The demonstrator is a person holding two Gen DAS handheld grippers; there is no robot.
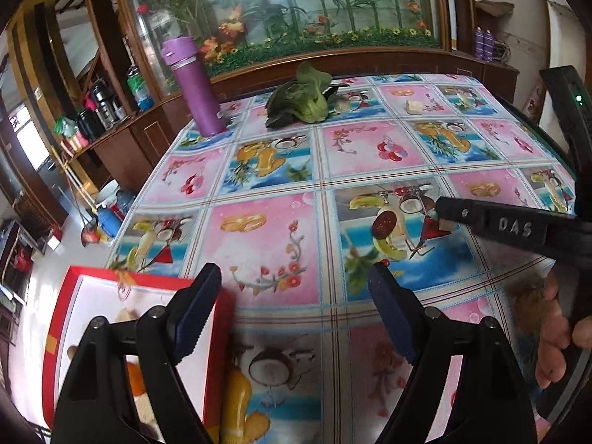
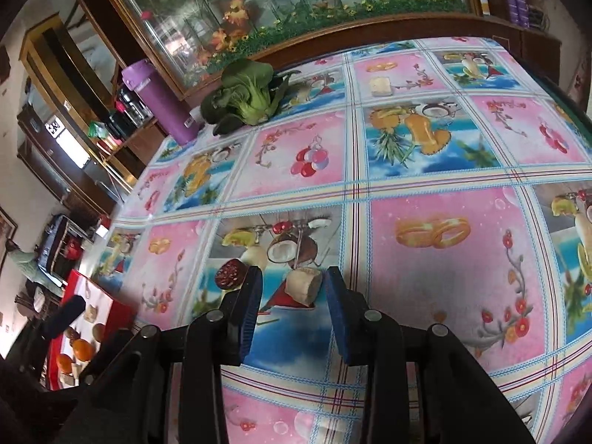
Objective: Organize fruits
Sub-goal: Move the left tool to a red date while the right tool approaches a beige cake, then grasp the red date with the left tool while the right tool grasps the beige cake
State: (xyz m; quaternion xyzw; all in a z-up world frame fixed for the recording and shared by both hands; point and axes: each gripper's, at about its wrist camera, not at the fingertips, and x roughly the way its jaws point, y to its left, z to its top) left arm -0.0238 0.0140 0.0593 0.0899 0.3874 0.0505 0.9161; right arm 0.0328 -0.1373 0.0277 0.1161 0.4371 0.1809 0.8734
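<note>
A pale cut fruit chunk (image 2: 302,284) lies on the patterned tablecloth between the fingertips of my right gripper (image 2: 294,290), which is open around it; the right pad is almost at its cut face. A dark red round slice (image 2: 230,274) lies just left of the left finger. In the left wrist view the same slice (image 1: 384,224) and chunk (image 1: 446,224) sit by the right gripper (image 1: 444,211). My left gripper (image 1: 296,307) is open and holds nothing, low over the table beside a red tray (image 1: 218,362) that holds oranges (image 2: 83,347) and other pieces.
A leafy green vegetable (image 1: 303,100) and a purple bottle (image 1: 196,85) stand at the table's far left. Another pale chunk (image 1: 414,106) lies far back. A wooden cabinet with a glass flower panel (image 1: 296,7) runs behind. A person's hand (image 1: 555,336) grips the right tool.
</note>
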